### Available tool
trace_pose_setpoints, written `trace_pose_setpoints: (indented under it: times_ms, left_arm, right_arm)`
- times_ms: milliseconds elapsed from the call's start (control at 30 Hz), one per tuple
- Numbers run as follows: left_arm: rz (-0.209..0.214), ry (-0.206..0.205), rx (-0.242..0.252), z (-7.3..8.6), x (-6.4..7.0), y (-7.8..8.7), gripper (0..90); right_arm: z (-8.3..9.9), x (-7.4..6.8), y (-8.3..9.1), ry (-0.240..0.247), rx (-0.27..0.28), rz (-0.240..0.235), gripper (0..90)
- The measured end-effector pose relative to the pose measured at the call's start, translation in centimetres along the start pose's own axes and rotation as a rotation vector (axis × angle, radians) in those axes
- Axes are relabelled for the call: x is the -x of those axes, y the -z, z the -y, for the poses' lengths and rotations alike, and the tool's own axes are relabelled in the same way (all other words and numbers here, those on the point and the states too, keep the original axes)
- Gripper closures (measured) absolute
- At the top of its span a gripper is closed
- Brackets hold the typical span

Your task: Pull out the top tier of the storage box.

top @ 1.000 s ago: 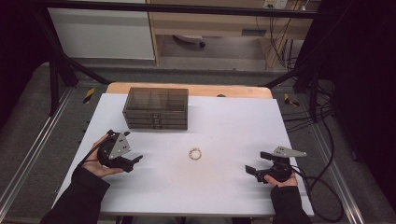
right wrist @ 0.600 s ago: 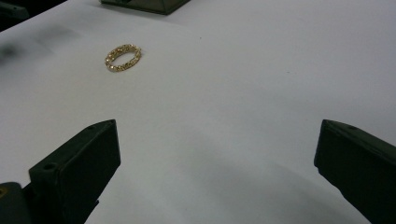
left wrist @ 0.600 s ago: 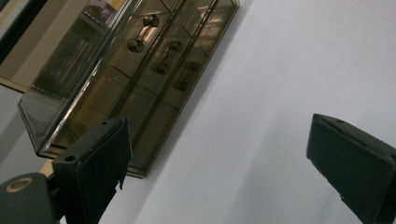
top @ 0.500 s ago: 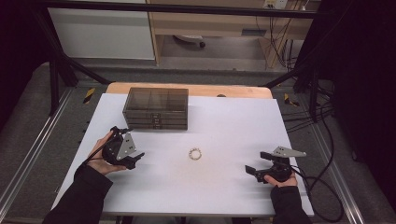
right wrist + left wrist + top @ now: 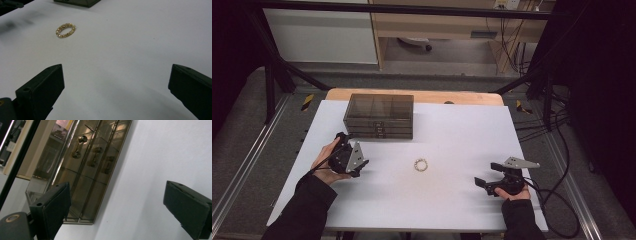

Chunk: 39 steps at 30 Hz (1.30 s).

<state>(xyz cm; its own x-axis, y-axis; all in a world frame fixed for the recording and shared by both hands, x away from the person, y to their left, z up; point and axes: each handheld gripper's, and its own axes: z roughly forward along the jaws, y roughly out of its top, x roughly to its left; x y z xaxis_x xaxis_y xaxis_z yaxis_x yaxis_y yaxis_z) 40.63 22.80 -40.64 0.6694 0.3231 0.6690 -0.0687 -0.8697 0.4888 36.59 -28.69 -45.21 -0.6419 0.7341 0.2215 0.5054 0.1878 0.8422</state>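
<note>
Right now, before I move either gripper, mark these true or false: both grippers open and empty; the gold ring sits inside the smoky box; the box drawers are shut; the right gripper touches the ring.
1. Both the left gripper and the right gripper are open and empty. True.
2. The gold beaded ring is inside the smoky transparent drawer box. False: it lies on the white table, apart from the box.
3. The box drawers look shut. True.
4. The right gripper touches the ring. False: bare table lies between them.
</note>
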Motion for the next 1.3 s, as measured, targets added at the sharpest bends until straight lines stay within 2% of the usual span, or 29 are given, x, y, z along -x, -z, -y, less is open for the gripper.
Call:
trace_pose_setpoints:
  times_ms: [233,767,933,1300]
  left_arm:
    - [-0.03,-0.057,-0.007,-0.3,-0.2,-0.4,8.8]
    - [-0.083,-0.134,-0.023,-0.7,-0.4,-1.7,12.6]
    - [-0.108,-0.176,-0.025,-0.8,-0.4,-2.1,17.0]
    - [-0.155,-0.223,-0.011,-0.9,-0.6,-3.1,23.5]
  right_arm:
    - [0.0,0.0,0.0,0.001,0.001,0.001,0.9]
    - [0.0,0.0,0.0,0.003,0.0,0.003,0.8]
    - [0.0,0.0,0.0,0.003,0.0,0.004,0.9]
    - [0.0,0.0,0.0,0.003,-0.002,0.005,0.9]
